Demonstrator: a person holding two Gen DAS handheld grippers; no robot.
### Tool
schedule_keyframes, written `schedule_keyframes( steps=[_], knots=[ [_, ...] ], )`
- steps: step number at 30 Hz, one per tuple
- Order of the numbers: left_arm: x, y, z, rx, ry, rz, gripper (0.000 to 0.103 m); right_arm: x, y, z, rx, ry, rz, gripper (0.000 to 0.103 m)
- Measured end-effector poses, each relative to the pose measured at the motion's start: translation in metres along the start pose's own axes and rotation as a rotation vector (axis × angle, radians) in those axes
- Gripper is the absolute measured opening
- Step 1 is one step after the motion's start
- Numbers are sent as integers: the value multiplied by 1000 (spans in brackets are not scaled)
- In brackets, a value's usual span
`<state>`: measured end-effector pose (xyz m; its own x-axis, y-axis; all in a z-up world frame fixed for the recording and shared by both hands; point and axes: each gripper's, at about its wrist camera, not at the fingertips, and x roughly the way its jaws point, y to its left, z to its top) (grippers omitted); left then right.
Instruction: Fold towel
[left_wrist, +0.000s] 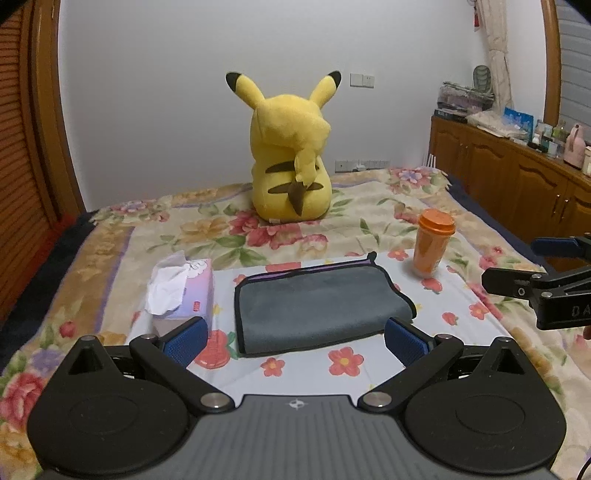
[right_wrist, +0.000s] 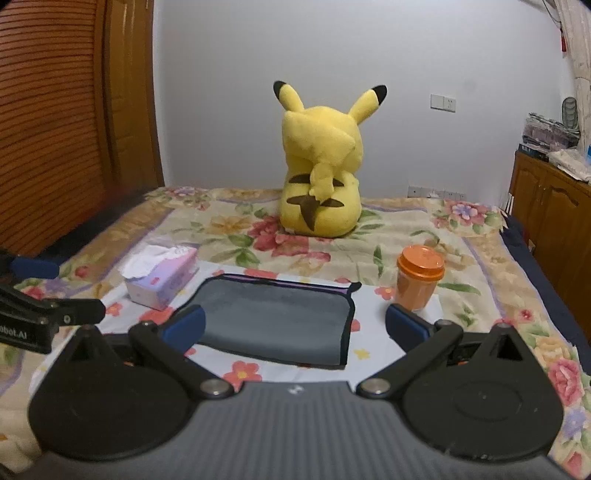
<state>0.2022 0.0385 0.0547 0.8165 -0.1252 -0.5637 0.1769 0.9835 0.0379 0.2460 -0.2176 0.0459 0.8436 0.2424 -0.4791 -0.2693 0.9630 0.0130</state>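
A grey towel (left_wrist: 317, 306) with dark trim lies folded flat on a white flowered cloth (left_wrist: 332, 369) on the bed; a purple layer shows along its far edge. It also shows in the right wrist view (right_wrist: 273, 321). My left gripper (left_wrist: 295, 341) is open and empty, hovering just in front of the towel's near edge. My right gripper (right_wrist: 295, 328) is open and empty, above the towel's near right part. The right gripper also shows at the right edge of the left wrist view (left_wrist: 517, 266), and the left gripper at the left edge of the right wrist view (right_wrist: 70, 291).
A tissue box (left_wrist: 181, 291) lies left of the towel. An orange lidded cup (left_wrist: 432, 247) stands to its right. A yellow Pikachu plush (left_wrist: 288, 155) sits behind on the flowered bedspread. Wooden cabinets (left_wrist: 517, 177) line the right side.
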Motion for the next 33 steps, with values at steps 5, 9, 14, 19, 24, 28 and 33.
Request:
schedule_keyframes(
  steps=[5,9,14,19,24,28,33],
  knots=[
    [-23,-1,-6,-2,-15,26,103,-17,7,-3,-3,-9,11,103],
    [-36,-4,-14,-6,-15,33,103,-32,11,-9,8,-15,23,103],
    [-46,-9,-22,-2,-11,29,103,-48,14,-21,23,-18,32,103],
    [-54,-17,-30,-2,-9,20,103,-61,15,-33,35,-17,34,103],
    [-57,-27,-41,7,-7,12,103,-68,10,-47,64,-9,24,103],
    [-55,-35,-52,15,4,7,103,-73,7,-59,77,-6,19,103],
    [-53,-41,-67,18,17,9,103,-76,2,-77,61,2,-5,103]
  ],
)
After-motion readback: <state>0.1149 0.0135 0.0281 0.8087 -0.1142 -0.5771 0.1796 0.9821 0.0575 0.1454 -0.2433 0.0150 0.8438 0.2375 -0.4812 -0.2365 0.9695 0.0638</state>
